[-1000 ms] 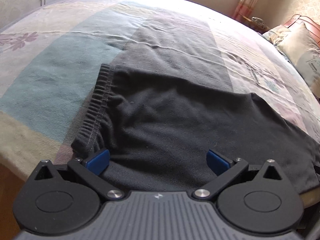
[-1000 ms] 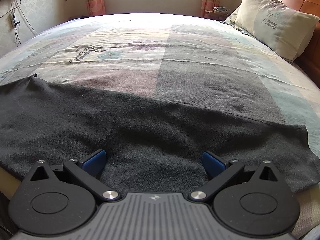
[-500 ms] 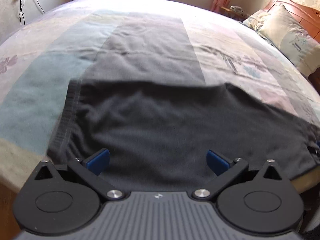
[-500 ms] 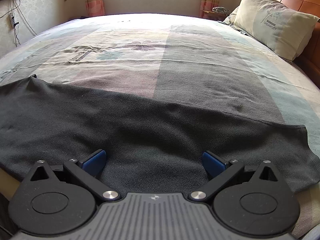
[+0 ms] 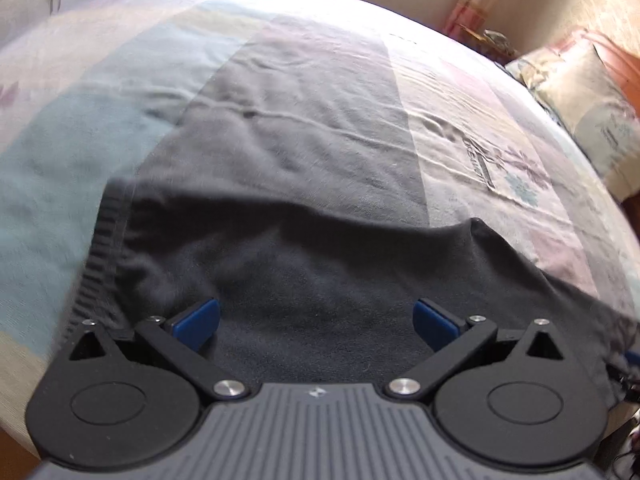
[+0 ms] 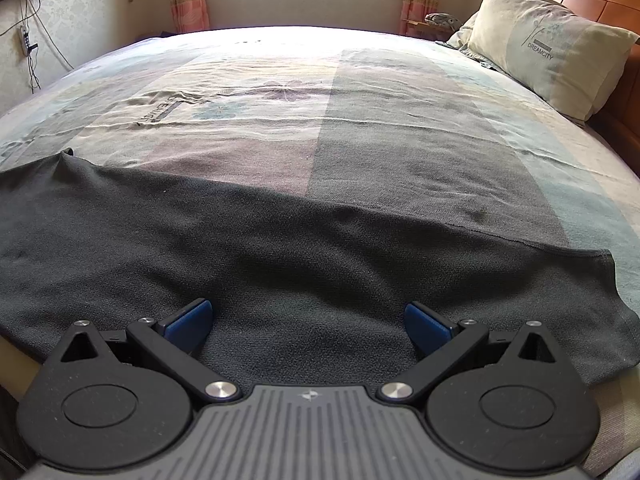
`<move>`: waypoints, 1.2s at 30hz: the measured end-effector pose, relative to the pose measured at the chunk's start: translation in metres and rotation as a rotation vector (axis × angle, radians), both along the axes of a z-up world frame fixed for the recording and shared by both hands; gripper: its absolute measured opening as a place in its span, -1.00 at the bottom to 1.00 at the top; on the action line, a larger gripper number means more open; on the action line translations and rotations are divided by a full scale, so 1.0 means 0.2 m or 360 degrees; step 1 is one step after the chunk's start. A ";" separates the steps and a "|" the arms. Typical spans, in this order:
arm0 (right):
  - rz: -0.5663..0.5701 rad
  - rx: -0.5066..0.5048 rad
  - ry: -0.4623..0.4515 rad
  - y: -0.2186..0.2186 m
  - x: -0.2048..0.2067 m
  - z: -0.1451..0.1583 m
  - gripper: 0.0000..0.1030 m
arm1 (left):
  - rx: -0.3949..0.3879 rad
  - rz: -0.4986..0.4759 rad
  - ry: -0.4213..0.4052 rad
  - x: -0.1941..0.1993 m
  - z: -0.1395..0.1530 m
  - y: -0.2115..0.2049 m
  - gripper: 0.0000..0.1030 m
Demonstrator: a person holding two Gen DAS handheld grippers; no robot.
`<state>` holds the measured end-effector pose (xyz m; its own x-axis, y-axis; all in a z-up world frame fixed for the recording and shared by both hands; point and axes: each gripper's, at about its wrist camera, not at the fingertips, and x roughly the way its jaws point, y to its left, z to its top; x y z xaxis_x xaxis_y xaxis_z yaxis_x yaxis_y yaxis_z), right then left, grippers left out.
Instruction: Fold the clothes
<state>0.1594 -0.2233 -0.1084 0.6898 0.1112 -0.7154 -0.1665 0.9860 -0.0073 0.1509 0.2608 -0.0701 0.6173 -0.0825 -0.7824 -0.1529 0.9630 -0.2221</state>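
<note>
The right gripper (image 6: pixel 307 322) hung low over dark grey trousers (image 6: pixel 280 256), its blue pads wide apart with nothing between them. The trousers lay flat across the near edge of the bed (image 6: pixel 304 120), running past the gripper on both sides, with a hem to its right. Far ahead and to the right a pillow (image 6: pixel 548 60) leaned against a wooden headboard (image 6: pixel 608 4).

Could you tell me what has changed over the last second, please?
Only the left tool moved: its view swung across the bed and is now blurred, facing the trousers' waistband end. Nothing was gripped or released. The right tool stayed open and still, and the trousers lie as before.
</note>
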 end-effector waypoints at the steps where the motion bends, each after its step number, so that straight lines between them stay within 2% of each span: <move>1: -0.0002 0.0000 0.0000 0.00 0.00 0.00 1.00 | 0.0051 -0.0037 -0.0017 0.01 0.03 -0.02 0.99; 4: -0.0007 -0.0002 -0.0001 0.00 0.00 0.00 1.00 | 0.0129 -0.0062 -0.0026 0.08 0.05 -0.02 0.99; 10: -0.0006 0.0001 0.0003 0.00 0.00 0.00 1.00 | 0.0072 0.0130 0.0096 0.23 -0.09 0.12 0.99; 13: -0.0004 0.0003 0.0004 0.00 0.00 0.00 1.00 | 0.0108 0.0120 0.0116 0.22 -0.06 0.07 0.99; 18: 0.0033 -0.0004 0.0022 0.00 0.00 0.02 1.00 | 0.0189 -0.0035 0.0000 0.10 0.09 -0.17 0.99; 20: 0.0064 0.0017 0.0044 -0.01 0.00 0.05 1.00 | 0.0179 -0.0125 -0.0006 0.05 0.09 -0.30 0.99; 25: 0.0072 0.0186 0.0043 -0.08 -0.05 0.10 1.00 | 0.0158 -0.0348 -0.0021 -0.07 0.08 -0.60 0.99; 28: 0.0025 0.0230 0.0075 -0.14 -0.09 0.08 1.00 | 0.0257 -0.0443 -0.0008 -0.10 0.01 -0.76 0.99; 29: 0.0007 0.0244 0.0084 -0.16 -0.09 0.07 1.00 | 0.0254 -0.0470 0.0020 -0.09 -0.02 -0.79 0.99; 32: -0.0027 0.0350 0.0061 -0.24 -0.12 0.09 1.00 | 0.0221 -0.0454 0.0122 -0.08 -0.10 -0.83 0.99; 33: -0.0045 0.0393 0.0049 -0.27 -0.12 0.11 1.00 | 0.0250 -0.0446 0.0116 -0.08 -0.09 -0.85 0.99; 36: -0.0102 0.0553 0.0010 -0.37 -0.12 0.16 1.00 | 0.0214 -0.0424 0.0099 -0.09 -0.04 -0.89 0.99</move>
